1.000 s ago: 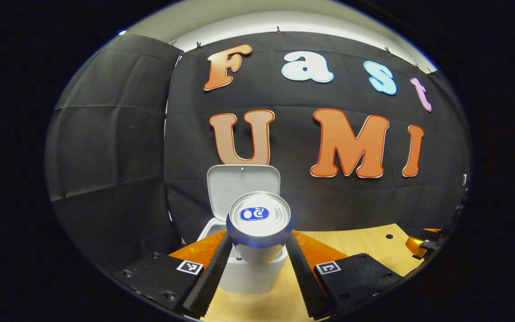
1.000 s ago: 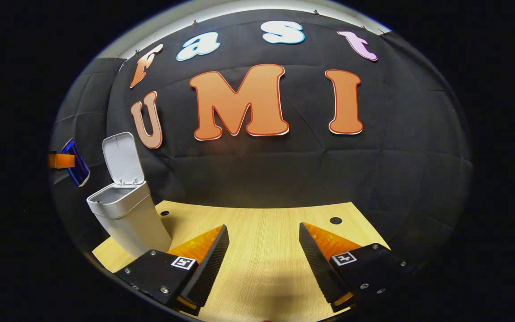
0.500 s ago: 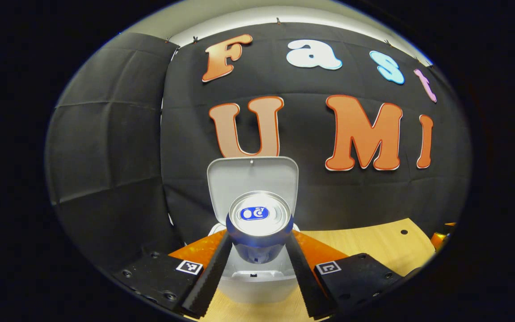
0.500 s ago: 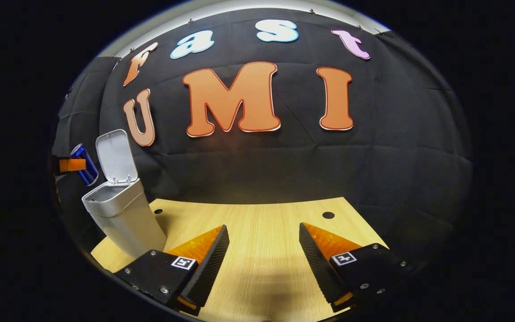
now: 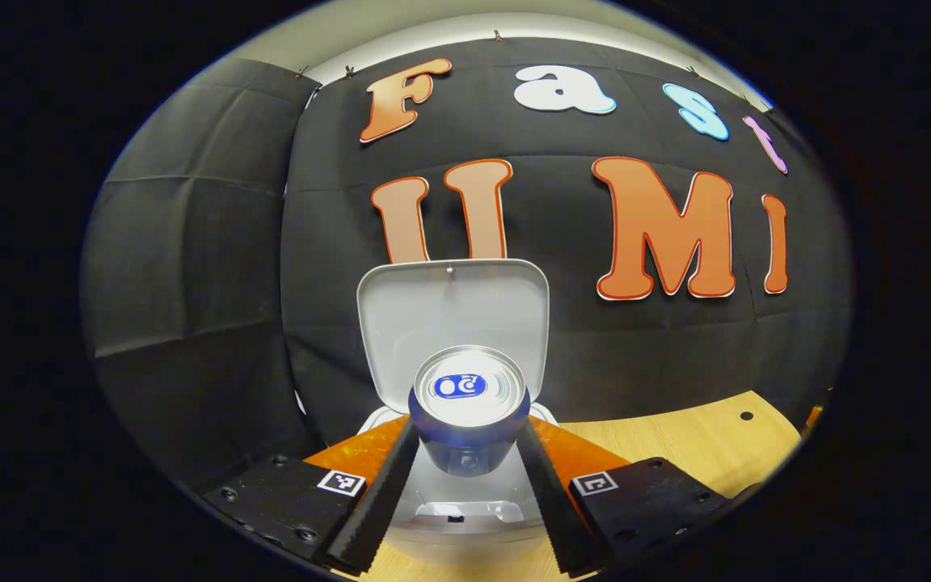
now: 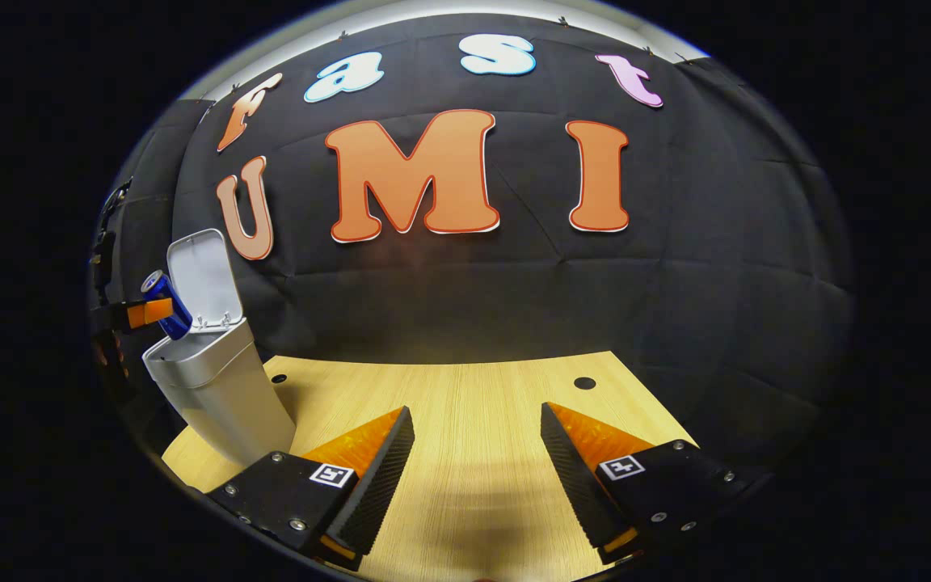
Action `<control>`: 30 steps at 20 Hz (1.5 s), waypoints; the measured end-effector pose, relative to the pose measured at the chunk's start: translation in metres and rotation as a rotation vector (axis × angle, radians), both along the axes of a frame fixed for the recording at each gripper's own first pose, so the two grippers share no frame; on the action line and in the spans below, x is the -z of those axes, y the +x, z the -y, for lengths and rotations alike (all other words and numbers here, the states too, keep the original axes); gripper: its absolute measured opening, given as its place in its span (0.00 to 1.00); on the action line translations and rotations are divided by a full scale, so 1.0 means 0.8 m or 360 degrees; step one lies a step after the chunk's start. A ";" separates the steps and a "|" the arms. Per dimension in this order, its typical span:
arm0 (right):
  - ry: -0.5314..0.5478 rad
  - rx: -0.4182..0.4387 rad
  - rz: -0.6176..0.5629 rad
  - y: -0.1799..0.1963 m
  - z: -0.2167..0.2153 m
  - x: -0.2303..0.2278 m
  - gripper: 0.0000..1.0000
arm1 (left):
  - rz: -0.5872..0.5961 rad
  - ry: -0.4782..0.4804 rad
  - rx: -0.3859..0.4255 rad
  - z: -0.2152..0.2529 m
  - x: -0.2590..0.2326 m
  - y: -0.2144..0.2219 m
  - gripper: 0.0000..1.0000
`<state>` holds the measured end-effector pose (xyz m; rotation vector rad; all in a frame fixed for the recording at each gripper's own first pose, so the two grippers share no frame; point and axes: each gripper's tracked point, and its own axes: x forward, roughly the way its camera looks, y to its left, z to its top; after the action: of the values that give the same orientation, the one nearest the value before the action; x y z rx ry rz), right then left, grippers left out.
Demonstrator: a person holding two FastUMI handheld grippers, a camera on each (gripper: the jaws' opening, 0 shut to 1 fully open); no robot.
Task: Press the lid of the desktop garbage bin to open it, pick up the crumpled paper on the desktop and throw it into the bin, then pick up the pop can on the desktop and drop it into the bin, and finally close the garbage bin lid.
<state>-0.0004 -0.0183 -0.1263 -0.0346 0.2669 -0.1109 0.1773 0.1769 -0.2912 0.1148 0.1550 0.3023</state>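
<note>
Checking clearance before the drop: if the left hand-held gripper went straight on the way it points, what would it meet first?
Probably the raised lid of the open bin, directly behind the can held by the left hand-held gripper; depth is unclear.

Open bin mouth, blocked behind by its raised lid

The white plastic garbage bin (image 6: 219, 388) stands at the light wooden desktop's (image 6: 473, 420) left edge, its flat white lid (image 5: 453, 327) upright behind the opening; the blue pop can (image 5: 469, 412) hangs over that opening, with bare desktop stretching rightward.
</note>
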 end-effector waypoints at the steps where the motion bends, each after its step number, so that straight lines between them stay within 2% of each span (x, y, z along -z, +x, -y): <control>1: 0.0000 0.0005 -0.0001 -0.001 0.001 0.001 0.94 | -0.0011 -0.0002 -0.0003 -0.001 0.007 0.002 0.79; 6: 0.0008 0.0015 -0.0007 -0.002 0.000 0.003 0.94 | -0.0023 -0.0013 -0.0046 -0.014 0.014 0.003 0.82; 8: 0.0013 0.0011 -0.0007 -0.001 0.000 0.003 0.94 | 0.0000 -0.0012 -0.0045 -0.014 0.007 0.000 0.90; 13: 0.0023 -0.0011 -0.0004 0.000 -0.004 0.003 0.94 | 0.0054 -0.0003 -0.0050 -0.013 -0.020 -0.003 0.90; 19: 0.0037 -0.0022 0.0008 0.000 -0.004 -0.002 0.94 | 0.0210 -0.0057 -0.0041 -0.016 -0.090 0.005 0.90; 23: 0.0028 -0.0022 0.0014 -0.003 -0.002 -0.004 0.94 | 0.0298 -0.0018 -0.0030 -0.018 -0.138 0.017 0.90; 30: 0.0037 -0.0013 0.0038 -0.008 0.000 -0.018 0.94 | 0.0435 -0.0034 -0.0019 -0.033 -0.213 0.050 0.90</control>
<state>-0.0070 -0.0183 -0.1117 -0.0110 0.2443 -0.1000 0.2170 0.2029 -0.1207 0.0504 -0.1122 0.3248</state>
